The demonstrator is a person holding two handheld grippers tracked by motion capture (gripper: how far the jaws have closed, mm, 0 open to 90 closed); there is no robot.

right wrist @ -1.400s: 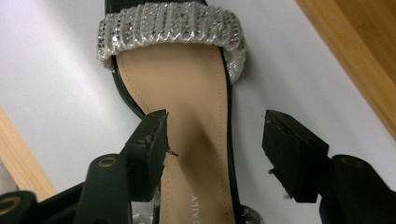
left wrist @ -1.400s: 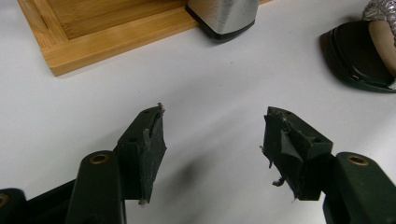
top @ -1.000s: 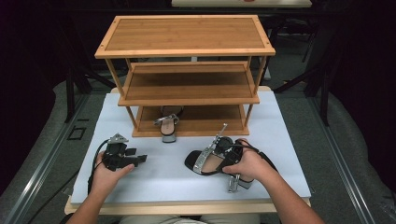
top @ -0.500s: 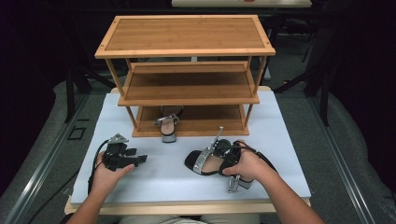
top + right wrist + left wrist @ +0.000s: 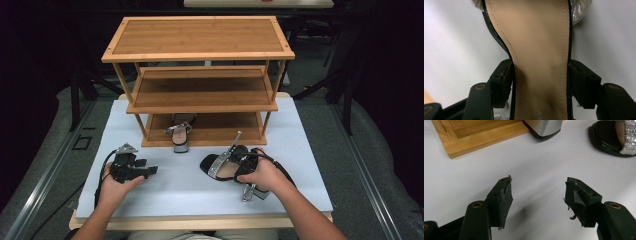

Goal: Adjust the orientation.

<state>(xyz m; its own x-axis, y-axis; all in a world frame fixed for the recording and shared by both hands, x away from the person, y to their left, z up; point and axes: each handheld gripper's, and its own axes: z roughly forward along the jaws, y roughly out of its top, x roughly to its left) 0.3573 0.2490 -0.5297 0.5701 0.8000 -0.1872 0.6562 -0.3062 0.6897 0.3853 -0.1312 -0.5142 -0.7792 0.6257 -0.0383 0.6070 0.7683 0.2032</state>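
Right tongs (image 5: 540, 75) just closing, now pressed on the sandal (image 5: 539, 50) waist at near right. Squeeze evenly before lifting toward the rack (image 5: 200, 55). Left tongs (image 5: 536, 195) wide, empty.

Wood shelf (image 5: 200, 37); sandal (image 5: 536, 50) w/ smooth tan insole; matt white table (image 5: 200, 192)

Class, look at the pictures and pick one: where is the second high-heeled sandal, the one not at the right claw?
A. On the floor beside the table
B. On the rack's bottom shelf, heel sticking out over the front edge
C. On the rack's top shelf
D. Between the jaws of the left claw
B: in the high view the sandal rests on the bottom shelf of the wooden rack, its silver heel overhanging the front edge.
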